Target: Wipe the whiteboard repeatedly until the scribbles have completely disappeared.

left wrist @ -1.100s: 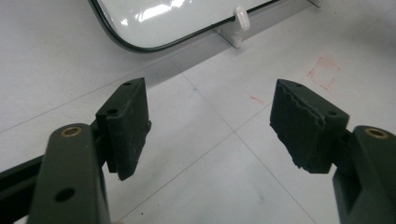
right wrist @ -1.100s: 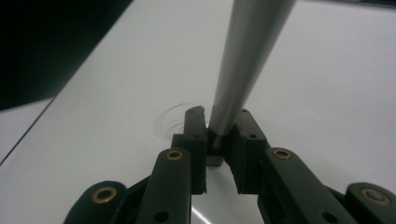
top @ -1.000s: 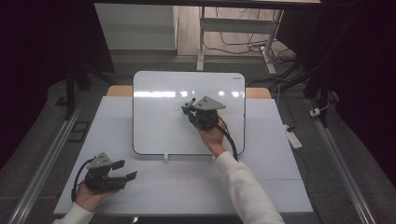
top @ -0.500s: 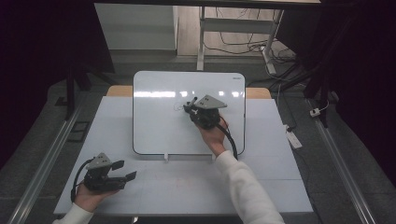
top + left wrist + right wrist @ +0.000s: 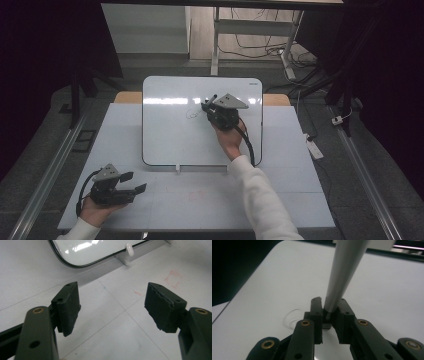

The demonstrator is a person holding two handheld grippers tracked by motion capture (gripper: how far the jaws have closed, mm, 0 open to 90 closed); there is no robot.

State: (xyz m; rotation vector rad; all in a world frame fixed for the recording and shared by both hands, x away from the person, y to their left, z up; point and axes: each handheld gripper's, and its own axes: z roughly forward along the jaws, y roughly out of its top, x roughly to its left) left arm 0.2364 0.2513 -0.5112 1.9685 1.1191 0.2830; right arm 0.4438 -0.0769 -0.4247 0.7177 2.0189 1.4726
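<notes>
A white whiteboard (image 5: pixel 170 140) lies on the white table (image 5: pixel 295 200). My right gripper (image 5: pixel 207 107) is over the board's upper middle, shut on a grey marker (image 5: pixel 344 270) that stands up between its pads. The marker's dark end (image 5: pixel 213 97) pokes out past the jaws. A thin curved pen line (image 5: pixel 192 114) sits just left of the gripper, and appears as a loop (image 5: pixel 290 316) in the right gripper view. My left gripper (image 5: pixel 135 183) rests at the table's near left, open with nothing between its pads (image 5: pixel 67 306). The board's near corner (image 5: pixel 87 250) lies ahead of it.
A faint red square mark (image 5: pixel 173 278) is on the table in front of the board's white clip (image 5: pixel 129 250). A power strip (image 5: pixel 312 147) lies on the floor to the right. Desk legs and cables stand behind the table.
The right gripper with the marker has edged slightly to the right over the board. The left gripper has stayed where it was.
</notes>
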